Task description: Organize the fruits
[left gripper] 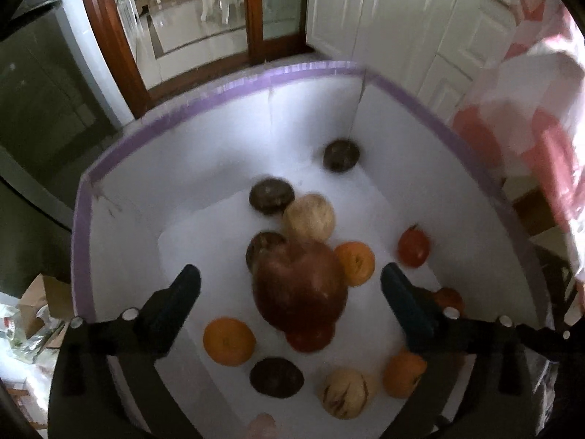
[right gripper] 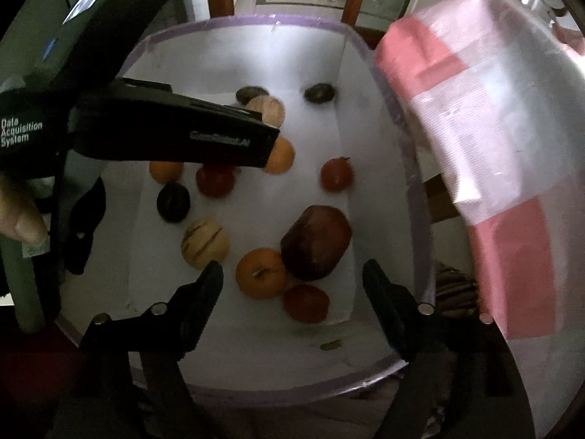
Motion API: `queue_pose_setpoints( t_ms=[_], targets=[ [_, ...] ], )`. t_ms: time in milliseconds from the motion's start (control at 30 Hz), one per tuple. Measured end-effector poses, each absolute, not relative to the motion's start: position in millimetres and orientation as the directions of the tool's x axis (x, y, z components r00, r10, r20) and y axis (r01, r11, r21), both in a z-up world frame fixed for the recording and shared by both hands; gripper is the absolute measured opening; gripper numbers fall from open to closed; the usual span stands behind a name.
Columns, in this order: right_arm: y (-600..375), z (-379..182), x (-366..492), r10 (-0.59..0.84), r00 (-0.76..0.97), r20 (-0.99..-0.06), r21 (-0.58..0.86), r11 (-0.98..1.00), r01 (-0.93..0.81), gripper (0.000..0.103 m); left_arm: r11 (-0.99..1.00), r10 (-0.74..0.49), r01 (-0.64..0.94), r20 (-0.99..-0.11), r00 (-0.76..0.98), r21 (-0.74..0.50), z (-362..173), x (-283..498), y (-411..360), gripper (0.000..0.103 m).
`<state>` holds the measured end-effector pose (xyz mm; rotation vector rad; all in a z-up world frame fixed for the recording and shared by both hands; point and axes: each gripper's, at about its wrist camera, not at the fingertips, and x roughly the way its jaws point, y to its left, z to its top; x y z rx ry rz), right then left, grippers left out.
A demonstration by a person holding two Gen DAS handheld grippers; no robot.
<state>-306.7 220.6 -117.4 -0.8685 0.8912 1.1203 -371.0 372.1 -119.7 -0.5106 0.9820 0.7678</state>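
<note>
Both pairs of jaws are spread wide over the box and neither grips anything. Between the fingers of the left gripper a big dark red fruit, pomegranate-like, sits clear of both pads; whether it rests on the fruit below or hangs in mid-air I cannot tell, since it is blurred. A red tomato peeks out just under it, and an orange lies close at its right.

The right gripper is open over another cluster: a second large dark red fruit lies on the floor of the box, touching an orange, with a red tomato just below them, all apart from the pads.

In the right wrist view the left tool's black body reaches in from the left, with "Data Acquisition System" in white on its side; a second line of lettering on its forward part is too blurred to read. A fingertip shows at the left edge.

The fruits are loosely scattered: dark purple-brown rounds, pale cream ones streaked with dark lines, oranges and tomatoes. They lie in a white box whose rim is taped in purple. A pink and white plastic bag hangs at the right.
</note>
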Motion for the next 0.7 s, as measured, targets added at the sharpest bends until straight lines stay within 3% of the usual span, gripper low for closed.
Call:
queue_pose_setpoints(
  t_ms=[133, 333, 467, 700],
  targets=[
    [219, -94, -313, 0.442, 0.269, -0.856, -0.187, 0.221, -0.957, 0.087, 0.632, 0.437, -0.774, -0.809, 0.392, -0.034, -101, -374, 372, 0.101],
    [221, -73, -311, 0.47, 0.288, -0.834, -0.184, 0.255, -0.949, 0.087, 0.559, 0.521, -0.827, -0.801, 0.294, 0.061, -83, -378, 379, 0.101],
    [225, -81, -303, 0.451, 0.266, -0.852, -0.138, 0.295, -0.945, 0.087, 0.569, 0.464, -0.822, -0.822, 0.33, -0.009, -82, -382, 380, 0.101],
    [224, -83, -298, 0.437, 0.279, -0.855, -0.127, 0.344, -0.93, 0.087, 0.583, 0.445, -0.812, -0.832, 0.33, -0.01, -91, -382, 373, 0.101]
  ],
)
